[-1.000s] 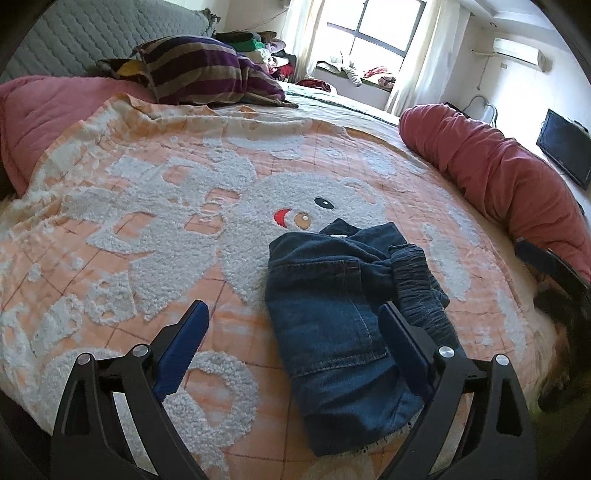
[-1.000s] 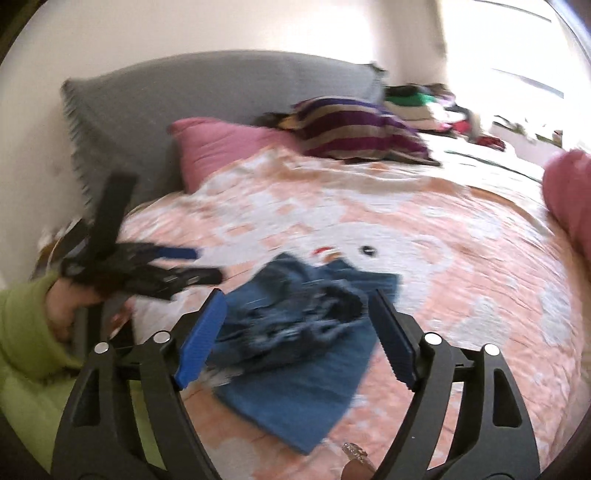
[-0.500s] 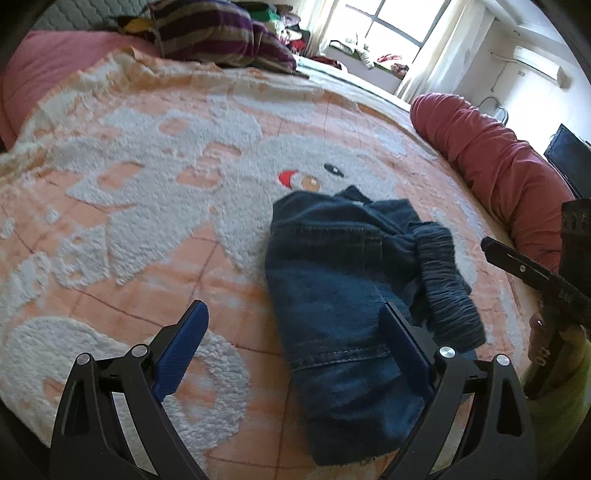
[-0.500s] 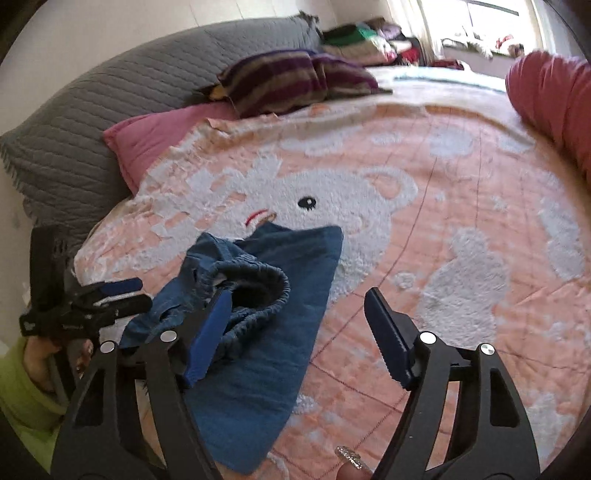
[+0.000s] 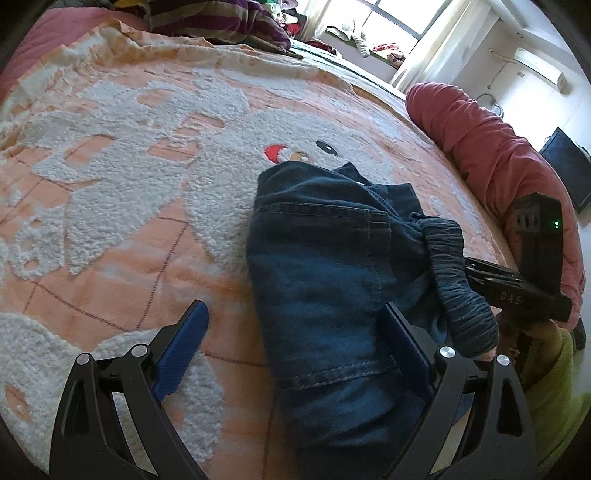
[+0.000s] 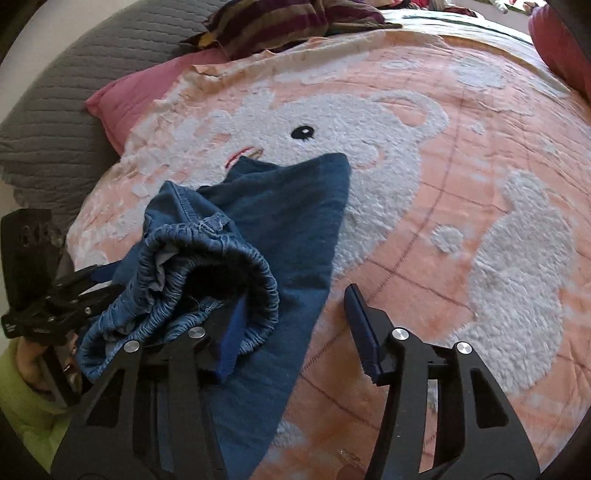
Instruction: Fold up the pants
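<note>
Left wrist view shows the left tongs [image 5: 291,345] spread apart over the peach blanket [image 5: 155,229] on the bed, folded denim pants [image 5: 332,280] lying mid-blanket at centre, and the right tongs [image 6: 291,325], also apart, with one finger inside the elastic waistband [image 6: 258,273].

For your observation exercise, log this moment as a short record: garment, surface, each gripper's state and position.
garment: denim pants, bunched, elastic waistband open
surface: peach bear-pattern blanket on a bed
left gripper: open, one finger over the pants
right gripper: open, one finger at the waistband
nearby: red bolster, striped pillow
</note>
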Demonstrator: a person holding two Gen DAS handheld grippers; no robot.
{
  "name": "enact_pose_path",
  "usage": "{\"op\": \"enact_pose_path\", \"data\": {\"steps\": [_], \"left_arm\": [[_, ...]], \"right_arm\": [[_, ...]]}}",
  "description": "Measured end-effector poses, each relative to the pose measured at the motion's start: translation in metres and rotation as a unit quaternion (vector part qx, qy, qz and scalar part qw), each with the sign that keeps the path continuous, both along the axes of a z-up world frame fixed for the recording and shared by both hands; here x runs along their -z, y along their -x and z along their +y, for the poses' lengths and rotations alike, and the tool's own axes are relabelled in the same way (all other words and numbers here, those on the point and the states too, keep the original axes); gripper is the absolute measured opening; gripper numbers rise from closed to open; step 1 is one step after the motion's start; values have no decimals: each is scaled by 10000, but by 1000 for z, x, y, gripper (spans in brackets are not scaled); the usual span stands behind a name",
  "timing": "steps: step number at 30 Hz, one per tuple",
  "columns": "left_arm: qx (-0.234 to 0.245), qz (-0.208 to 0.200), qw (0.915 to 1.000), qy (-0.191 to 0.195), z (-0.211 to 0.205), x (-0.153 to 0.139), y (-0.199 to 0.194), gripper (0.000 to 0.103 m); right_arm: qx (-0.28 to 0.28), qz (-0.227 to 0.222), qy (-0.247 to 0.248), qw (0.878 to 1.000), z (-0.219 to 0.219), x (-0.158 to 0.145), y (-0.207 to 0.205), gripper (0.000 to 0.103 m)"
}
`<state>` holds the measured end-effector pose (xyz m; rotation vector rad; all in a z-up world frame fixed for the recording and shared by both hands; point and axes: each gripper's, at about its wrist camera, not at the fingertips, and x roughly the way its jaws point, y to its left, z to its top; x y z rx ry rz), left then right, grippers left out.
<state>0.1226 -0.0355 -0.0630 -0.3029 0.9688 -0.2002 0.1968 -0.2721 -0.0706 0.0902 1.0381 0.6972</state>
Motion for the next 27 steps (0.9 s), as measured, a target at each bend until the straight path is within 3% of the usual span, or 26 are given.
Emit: {"op": "enact_pose_path", "data": {"steps": [3,4,5,6,8,9,12,17,22,27], "left_arm": [[75,24,9999,85,-4,2,-6,92],[96,18,9999,142,-5,2,-8,86],[124,-8,9996,252,-6,3,-9,76],[169,-16,9992,367,-8,3,-11,58],[185,-27,9995,249,-13,1,-10,50],[306,-87,9994,137,-18,-2,-9,40],[414,-246,9987,-173,-27,-12,-2,31],[349,-538,9976,-262,-26,-33,6,27],[204,-1068,9914,-726,-25,-62,7,27],[-17,-1195,9883,-952,-12,-74,-10,27]], "right_arm": [[-87,44,-107,9999,2,6,-6,43],[-123,58,-157,9998,2,6,-8,41],[-192,78,-240,9995,3,6,-9,32],[-237,55,-274,9993,5,5,-8,24],[-351,-176,-241,9989,11,-1,0,13],[-370,-305,-167,9987,14,-5,3,10],[-369,-740,-70,9965,19,-22,16,8],[-428,-1201,-56,9918,22,-48,27,8],[-484,-1458,-116,9881,36,-66,16,8],[-525,-1590,-123,9858,57,-75,-1,8]]}}
